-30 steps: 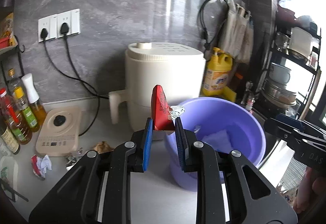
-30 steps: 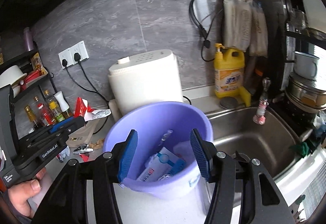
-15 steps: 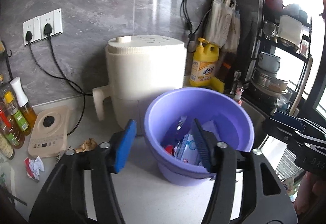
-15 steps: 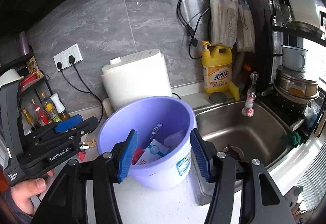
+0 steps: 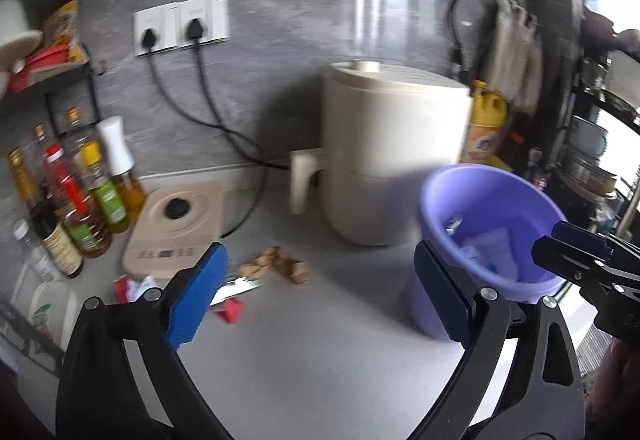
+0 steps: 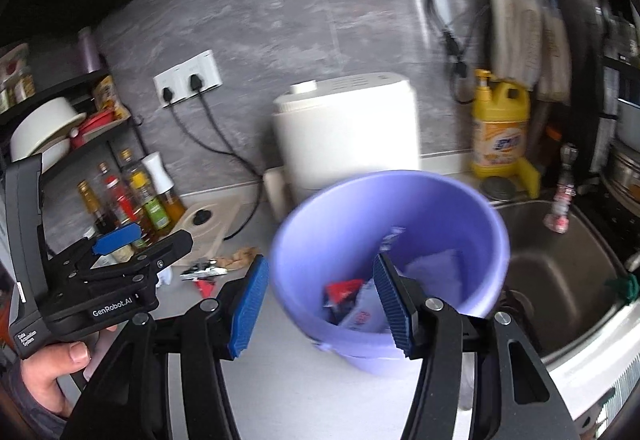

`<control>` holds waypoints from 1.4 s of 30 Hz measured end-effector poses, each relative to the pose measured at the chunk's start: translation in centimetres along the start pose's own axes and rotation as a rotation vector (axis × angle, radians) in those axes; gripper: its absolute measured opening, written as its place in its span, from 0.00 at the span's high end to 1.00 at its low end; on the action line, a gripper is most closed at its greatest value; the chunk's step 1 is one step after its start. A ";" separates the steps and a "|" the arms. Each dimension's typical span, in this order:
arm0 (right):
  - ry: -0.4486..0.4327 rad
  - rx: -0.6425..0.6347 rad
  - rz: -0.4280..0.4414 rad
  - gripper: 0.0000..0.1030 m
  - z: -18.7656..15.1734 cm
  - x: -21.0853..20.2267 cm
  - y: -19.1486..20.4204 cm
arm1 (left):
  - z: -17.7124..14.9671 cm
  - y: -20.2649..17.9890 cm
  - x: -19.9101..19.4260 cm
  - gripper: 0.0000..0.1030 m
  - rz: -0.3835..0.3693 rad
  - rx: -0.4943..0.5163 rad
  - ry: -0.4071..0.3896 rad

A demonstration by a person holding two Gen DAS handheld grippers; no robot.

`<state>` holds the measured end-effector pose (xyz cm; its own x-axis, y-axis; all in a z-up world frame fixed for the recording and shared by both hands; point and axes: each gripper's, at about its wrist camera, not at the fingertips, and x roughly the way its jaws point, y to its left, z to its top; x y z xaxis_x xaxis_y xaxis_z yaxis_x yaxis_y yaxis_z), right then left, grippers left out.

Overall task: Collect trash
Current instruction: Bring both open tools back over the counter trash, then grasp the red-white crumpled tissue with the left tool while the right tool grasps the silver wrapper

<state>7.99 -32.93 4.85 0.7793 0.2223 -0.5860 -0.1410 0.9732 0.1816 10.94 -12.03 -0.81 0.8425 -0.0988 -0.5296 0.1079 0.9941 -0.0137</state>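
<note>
Both hand-held grippers are empty: my left hand-held gripper (image 5: 320, 296) is opening wide over the surface (image 5: 320, 360); my right hand-held gripper (image 6: 320, 304) gapes, straddling the bucket (image 6: 472, 224) rim. Scraps (image 5: 276, 264) lie left of it; wrappers (image 6: 344, 292) inside.

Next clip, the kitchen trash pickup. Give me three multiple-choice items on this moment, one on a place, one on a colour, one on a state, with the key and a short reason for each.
1. Where does the brown crumpled scrap lie?
A. In the sink
B. On the counter
C. On the shelf

2. What colour is the bucket?
A. Purple
B. Green
C. White

3. What is between the pads of the left gripper?
A. A red wrapper
B. A bottle
C. Nothing

Key: 1 B, it sits on the grey counter between the beige scale and the white appliance. 2 A, its wall and rim are purple in both views. 3 C, the jaws are opening wide with only bare counter showing between them.
</note>
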 end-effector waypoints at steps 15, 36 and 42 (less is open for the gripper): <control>0.085 -0.094 0.152 0.46 -1.1 5.7 8.0 | -2.5 9.5 -0.2 0.09 0.166 -0.109 0.058; 0.232 -0.137 0.184 0.29 -3.4 14.1 14.2 | -5.7 19.0 4.6 0.09 0.238 -0.201 0.167; 0.269 -0.147 0.174 0.24 -3.8 16.5 15.2 | -6.2 20.7 6.9 0.09 0.241 -0.220 0.192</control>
<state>16.36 -14.28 -5.04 0.5498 0.3737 -0.7470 -0.3588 0.9133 0.1928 15.69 8.11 -10.04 0.7135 0.1284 -0.6888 -0.2145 0.9759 -0.0403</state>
